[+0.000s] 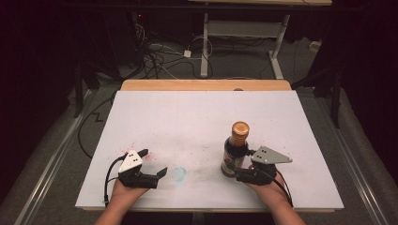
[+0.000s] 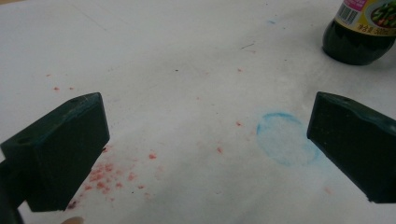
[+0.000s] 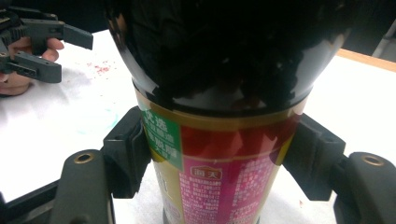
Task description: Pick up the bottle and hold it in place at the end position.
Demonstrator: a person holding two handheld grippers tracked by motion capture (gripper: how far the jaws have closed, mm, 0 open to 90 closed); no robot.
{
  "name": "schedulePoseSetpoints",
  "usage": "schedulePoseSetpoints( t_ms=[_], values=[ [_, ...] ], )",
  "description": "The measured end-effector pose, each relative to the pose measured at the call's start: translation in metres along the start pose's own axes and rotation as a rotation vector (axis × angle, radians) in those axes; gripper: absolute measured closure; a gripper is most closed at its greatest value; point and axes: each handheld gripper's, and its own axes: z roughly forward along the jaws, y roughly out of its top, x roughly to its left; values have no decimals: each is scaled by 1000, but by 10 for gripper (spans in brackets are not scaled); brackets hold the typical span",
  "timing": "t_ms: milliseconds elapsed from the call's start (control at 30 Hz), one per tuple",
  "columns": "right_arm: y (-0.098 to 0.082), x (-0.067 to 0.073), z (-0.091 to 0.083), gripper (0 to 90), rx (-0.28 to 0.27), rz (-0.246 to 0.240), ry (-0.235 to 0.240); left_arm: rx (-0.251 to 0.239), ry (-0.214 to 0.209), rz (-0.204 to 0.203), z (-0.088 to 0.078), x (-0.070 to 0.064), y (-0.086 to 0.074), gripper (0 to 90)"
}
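Note:
A dark sauce bottle [image 1: 236, 149] with a copper cap stands upright on the white board [image 1: 187, 117], right of centre and near the front. My right gripper [image 1: 234, 172] is shut on its lower body. In the right gripper view both pads press the labelled sides of the bottle [image 3: 219, 140], with the right gripper [image 3: 217, 158] at label height. My left gripper [image 1: 153, 162] rests at the front left with its jaws wide apart and nothing between them. In the left gripper view the left gripper [image 2: 205, 135] frames bare board, and the bottle [image 2: 357, 32] stands at the upper right.
A faint blue ring stain [image 1: 179, 174] and red specks [image 2: 107, 175] mark the board between the hands. A wooden table edge [image 1: 202, 85] shows beyond the board. Cables [image 1: 155, 56] and another table's legs [image 1: 206, 42] stand on the floor behind.

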Motion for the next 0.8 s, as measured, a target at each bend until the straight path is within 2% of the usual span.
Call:
schedulePoseSetpoints(
  t_ms=[200, 333, 733, 800],
  values=[
    [5, 2, 4, 330, 8, -3, -9, -3, -3, 1, 0, 0, 0, 0],
    [11, 0, 17, 332, 5, 13, -13, -4, -7, -1, 0, 0, 0, 0],
    [41, -11, 69, 328, -21, -8, -48, -12, -11, 2, -1, 0, -1, 0],
    [45, -15, 78, 328, -31, 9, -56, -13, -11, 3, -1, 0, -1, 0]
  ],
)
